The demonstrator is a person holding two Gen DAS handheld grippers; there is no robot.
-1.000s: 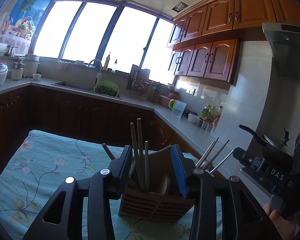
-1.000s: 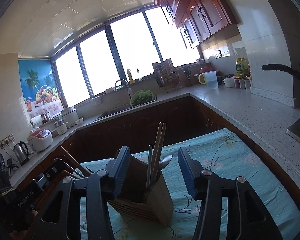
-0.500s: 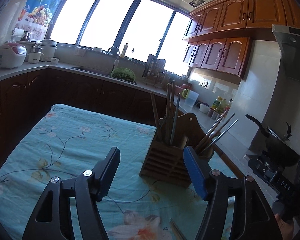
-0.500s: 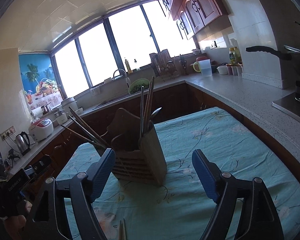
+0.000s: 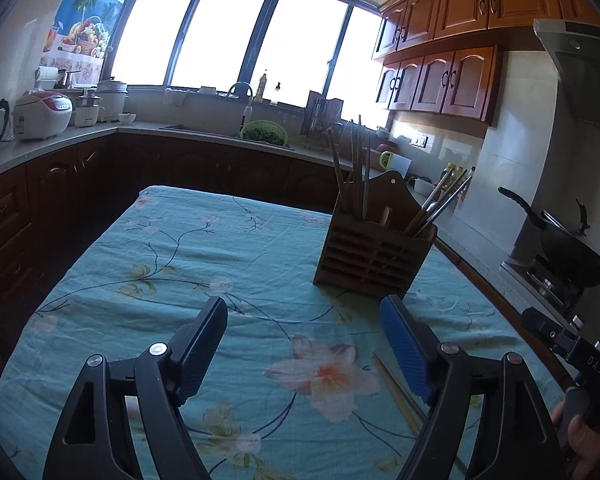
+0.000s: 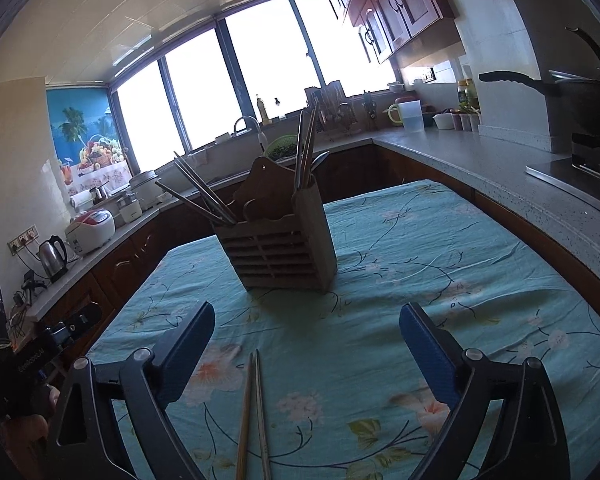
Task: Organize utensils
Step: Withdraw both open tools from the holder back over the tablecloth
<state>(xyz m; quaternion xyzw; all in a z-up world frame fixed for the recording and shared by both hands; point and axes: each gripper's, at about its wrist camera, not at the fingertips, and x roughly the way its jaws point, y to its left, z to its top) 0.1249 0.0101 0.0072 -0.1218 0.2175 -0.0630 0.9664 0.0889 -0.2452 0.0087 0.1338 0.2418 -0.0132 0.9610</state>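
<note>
A wooden slatted utensil holder (image 5: 374,246) stands upright on the teal floral tablecloth (image 5: 204,252); it also shows in the right wrist view (image 6: 282,246). It holds several chopsticks (image 5: 356,168) and a spoon (image 6: 319,161). A loose pair of chopsticks (image 6: 254,412) lies on the cloth near the front edge, and also shows in the left wrist view (image 5: 396,390). My left gripper (image 5: 304,350) is open and empty, short of the holder. My right gripper (image 6: 306,354) is open and empty, above the loose chopsticks.
A kitchen counter (image 6: 500,168) wraps around the table, with a sink and green colander (image 5: 264,133), a rice cooker (image 5: 42,114), a kettle (image 6: 54,256) and a wok on the stove (image 5: 564,246). The table drops off at its left edge (image 5: 80,256).
Both grippers have pulled back from the utensil holder and opened wider. The holder now stands free on the cloth, and the loose chopsticks have come into view.
</note>
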